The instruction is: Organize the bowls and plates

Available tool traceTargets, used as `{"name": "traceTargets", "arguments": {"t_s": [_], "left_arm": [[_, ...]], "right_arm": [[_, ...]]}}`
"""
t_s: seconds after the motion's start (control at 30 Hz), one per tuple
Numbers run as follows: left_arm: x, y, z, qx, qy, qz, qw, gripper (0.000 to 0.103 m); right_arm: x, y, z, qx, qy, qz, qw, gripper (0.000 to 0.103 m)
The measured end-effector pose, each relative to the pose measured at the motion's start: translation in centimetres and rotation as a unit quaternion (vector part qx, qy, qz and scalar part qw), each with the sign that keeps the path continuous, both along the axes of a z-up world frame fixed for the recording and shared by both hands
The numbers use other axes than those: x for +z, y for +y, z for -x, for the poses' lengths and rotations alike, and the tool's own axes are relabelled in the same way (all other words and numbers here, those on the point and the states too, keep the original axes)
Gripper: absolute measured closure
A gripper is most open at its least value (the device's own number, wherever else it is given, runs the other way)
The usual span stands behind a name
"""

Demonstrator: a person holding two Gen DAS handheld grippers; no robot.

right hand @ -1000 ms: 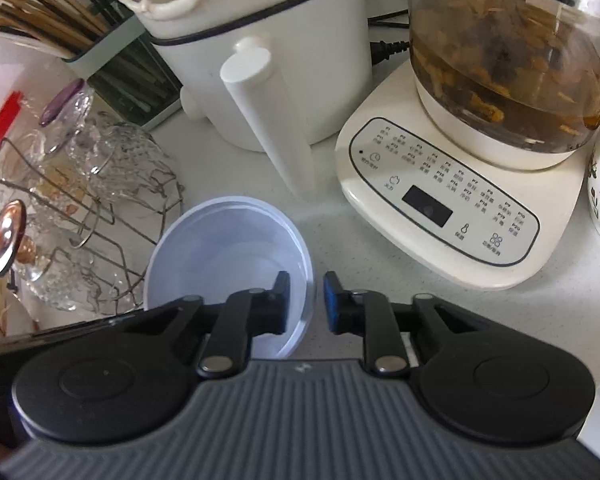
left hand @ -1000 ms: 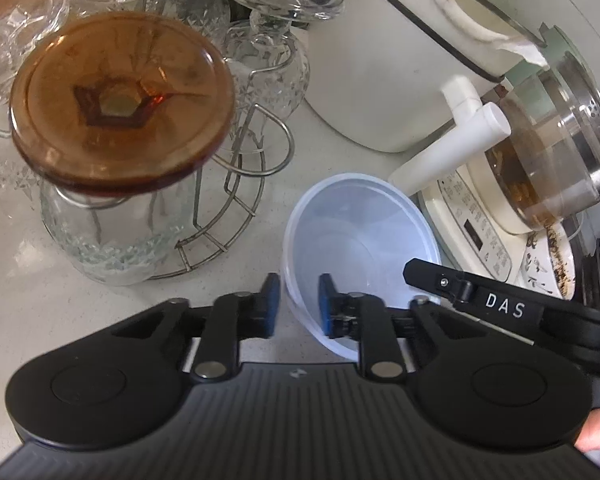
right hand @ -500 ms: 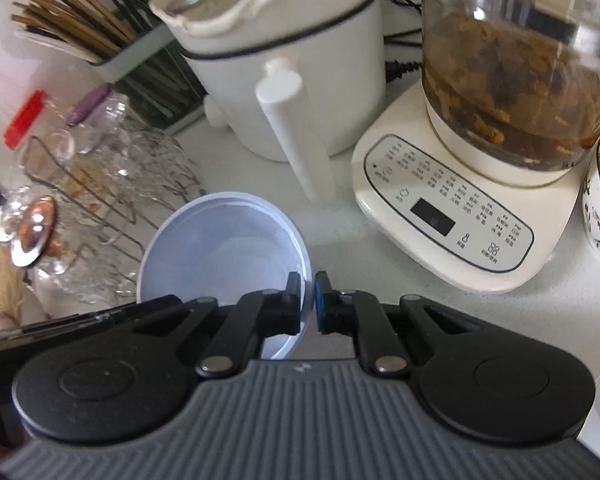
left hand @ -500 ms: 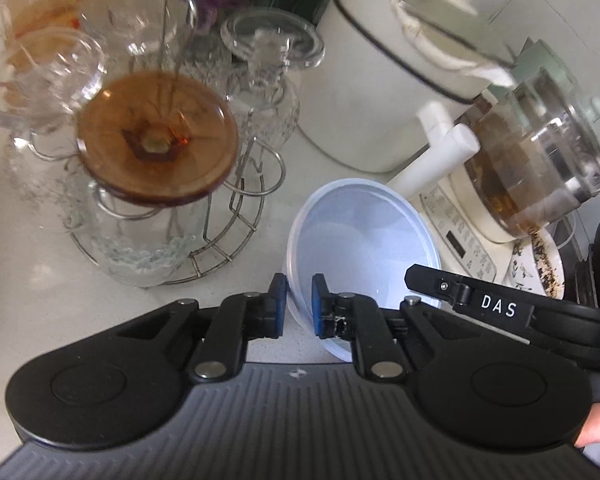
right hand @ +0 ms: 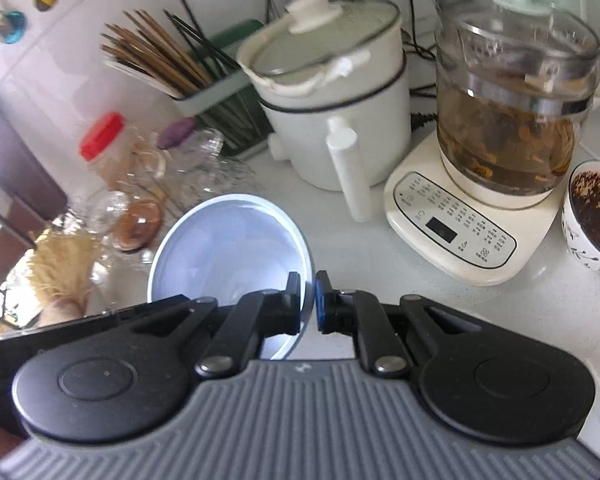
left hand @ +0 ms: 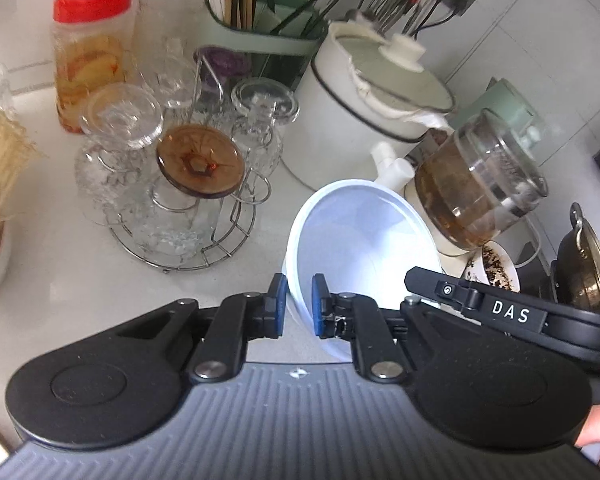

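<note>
A translucent white plastic bowl (left hand: 360, 240) hangs tilted above the white counter, held by both grippers. My left gripper (left hand: 298, 306) is shut on the bowl's left rim, one blue pad outside the wall and one inside. In the right wrist view the same bowl (right hand: 228, 248) sits low and left of centre, and my right gripper (right hand: 308, 304) is shut on its right rim. The right gripper's black body (left hand: 512, 316) shows at the right of the left wrist view.
A wire rack of upturned glasses (left hand: 180, 184) stands left. Behind are a red-capped jar (left hand: 88, 56), a chopstick holder (left hand: 260, 32), a white pot (left hand: 380, 96), a glass kettle on its base (right hand: 512, 120) and a patterned cup of tea leaves (right hand: 592, 216).
Both grippers closed on the bowl's rim and lifted it off the counter. The cameras have risen and pulled back, so more of the counter's back row shows.
</note>
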State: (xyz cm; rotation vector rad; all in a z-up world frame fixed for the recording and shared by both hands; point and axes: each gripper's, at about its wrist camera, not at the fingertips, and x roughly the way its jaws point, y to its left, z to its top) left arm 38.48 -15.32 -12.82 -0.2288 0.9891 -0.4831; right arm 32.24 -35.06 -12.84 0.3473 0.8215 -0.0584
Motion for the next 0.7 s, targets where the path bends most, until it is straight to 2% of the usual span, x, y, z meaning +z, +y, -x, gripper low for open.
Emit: {"name": "traceTargets", "arguments": {"t_s": [0.17,0.47,0.7], "left_arm": [[1.9,1.5,2.2,0.014,-0.02,-0.001,0.9997,0.087],[3.5,4.8,5.8,0.046,-0.015,-0.001,0.9988,0.087],[2.2,6.9,7.9,0.065,0.001,-0.009,0.9978,0.087]], "right_arm": [[1.4,1.3,1.4,0.014,-0.018,0.0,1.0,0.093],[2.2,3.9,3.8,0.038,-0.015,-0.013,0.999,0.093],[1.1,6.2,5.1,0.061,0.002,-0.007,0.998,0.093]]}}
